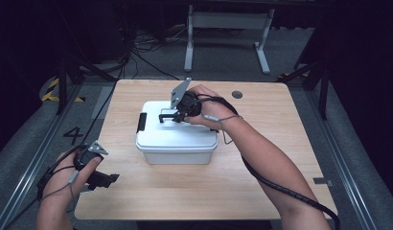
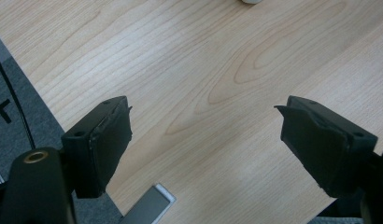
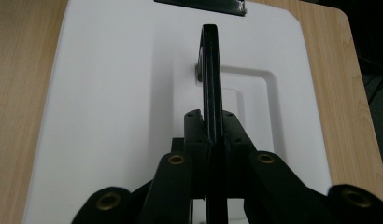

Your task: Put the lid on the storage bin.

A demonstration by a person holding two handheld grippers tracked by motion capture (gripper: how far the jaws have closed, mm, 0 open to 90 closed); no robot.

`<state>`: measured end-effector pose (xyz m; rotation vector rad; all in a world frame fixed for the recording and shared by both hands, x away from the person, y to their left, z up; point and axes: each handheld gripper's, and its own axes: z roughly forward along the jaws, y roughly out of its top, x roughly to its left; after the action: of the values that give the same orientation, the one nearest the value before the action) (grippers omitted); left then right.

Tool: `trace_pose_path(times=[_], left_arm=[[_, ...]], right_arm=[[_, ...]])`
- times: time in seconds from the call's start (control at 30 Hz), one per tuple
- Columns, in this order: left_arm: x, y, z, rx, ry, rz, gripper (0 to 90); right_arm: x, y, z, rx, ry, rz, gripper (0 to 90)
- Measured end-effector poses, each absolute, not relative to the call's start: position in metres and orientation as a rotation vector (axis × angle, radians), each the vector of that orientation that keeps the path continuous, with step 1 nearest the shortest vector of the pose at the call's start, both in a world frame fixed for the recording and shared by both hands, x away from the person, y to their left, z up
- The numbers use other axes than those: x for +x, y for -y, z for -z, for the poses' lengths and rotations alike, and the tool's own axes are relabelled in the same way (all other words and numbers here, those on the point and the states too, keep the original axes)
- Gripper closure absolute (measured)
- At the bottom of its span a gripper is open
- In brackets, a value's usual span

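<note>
Sitting square on the light wooden table, a touch left of centre: a white lidded storage box, black latch on its left end. Standing upright from the recess in the white lid — the black carry handle, pinched edge-on. Clamping that handle from the right side of the box: the right gripper, jaws squeezed tight on the thin black bar, hand arched over the lid. Waiting near the table's front-left corner, well apart from the box: the left gripper, jaws spread wide over bare wood, gripping nothing.

Judging the step as lifting the box by its handle — or raising the handle ready for a carry. Advisable: keeping the pinch centred along the bar, so the box hangs level rather than tipping toward one end; pulling straight up, not sideways, since the handle pivots and a slanted pull could drag the box across the wood. Worth checking the latch side before any lift — whether it is fastened cannot be told here. Free gripper best kept ready to steady a wall should the load swing.
</note>
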<state>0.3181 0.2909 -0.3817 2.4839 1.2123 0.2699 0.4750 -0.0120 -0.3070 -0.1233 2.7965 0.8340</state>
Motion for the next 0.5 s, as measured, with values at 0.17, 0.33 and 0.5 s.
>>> trace_pose_path(times=[0.17,0.33,0.5], left_arm=[[0.3194,-0.2904,0.3824,2.48,-1.213,-0.262,16.6],[0.3194,-0.2895,0.3825,2.476,-1.221,-0.257,16.6],[0.32,-0.2895,0.3822,2.478,-1.213,-0.262,16.6]], right_arm=[[0.4754,0.0152,0.3085,-0.106,-2.79,-0.839,84.2],[0.4738,0.018,0.3095,-0.094,-2.785,-0.851,83.9],[0.4713,0.0186,0.3102,-0.044,-2.833,-0.859,74.4]])
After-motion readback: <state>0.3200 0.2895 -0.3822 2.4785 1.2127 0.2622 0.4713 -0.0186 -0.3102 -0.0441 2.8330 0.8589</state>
